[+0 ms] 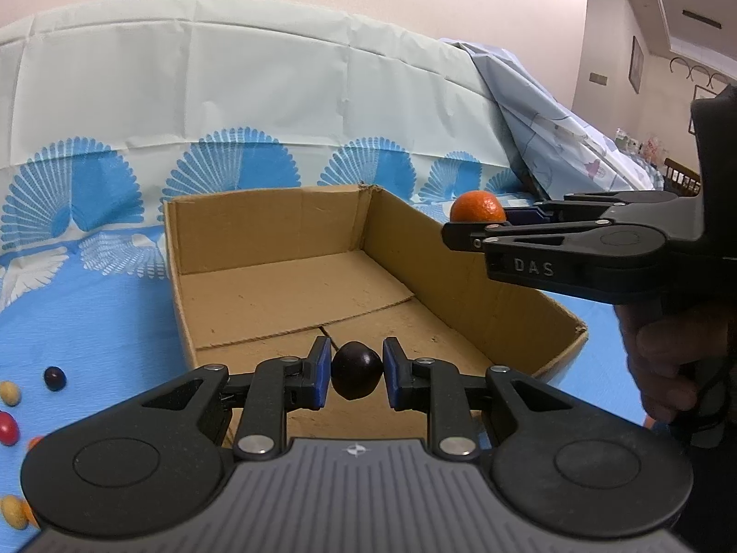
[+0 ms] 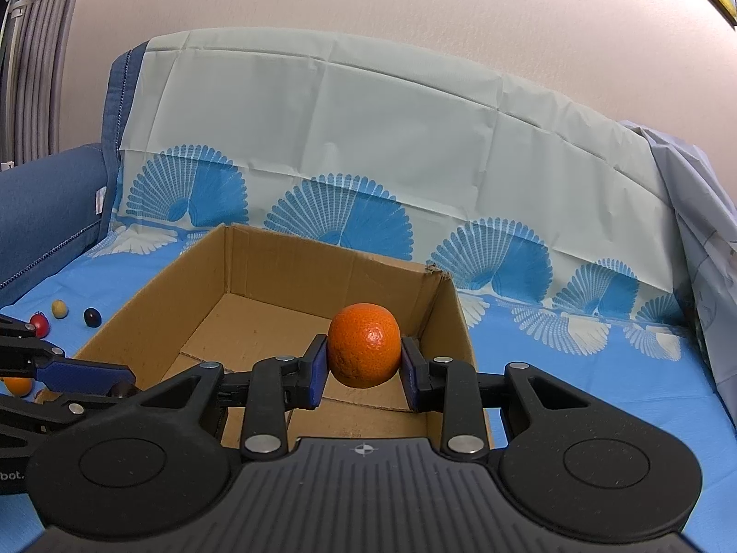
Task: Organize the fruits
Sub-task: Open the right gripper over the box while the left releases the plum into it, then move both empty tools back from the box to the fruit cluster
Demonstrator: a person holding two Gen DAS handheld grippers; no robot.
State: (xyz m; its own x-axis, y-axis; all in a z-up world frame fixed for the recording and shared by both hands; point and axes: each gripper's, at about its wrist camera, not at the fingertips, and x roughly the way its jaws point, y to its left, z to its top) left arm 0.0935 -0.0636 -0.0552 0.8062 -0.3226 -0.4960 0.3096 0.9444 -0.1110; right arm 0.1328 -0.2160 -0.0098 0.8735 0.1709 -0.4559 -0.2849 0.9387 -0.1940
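My left gripper is shut on a dark purple plum and holds it above the near edge of an open cardboard box. My right gripper is shut on an orange tangerine above the box's near right corner. In the left wrist view the right gripper comes in from the right with the tangerine over the box's right wall. In the right wrist view the left gripper shows at lower left. The box floor is bare.
Small fruits lie on the blue patterned cloth left of the box: a dark one, a red one, tan ones. In the right wrist view they show as red, tan, dark and orange. A cloth-draped backrest rises behind.
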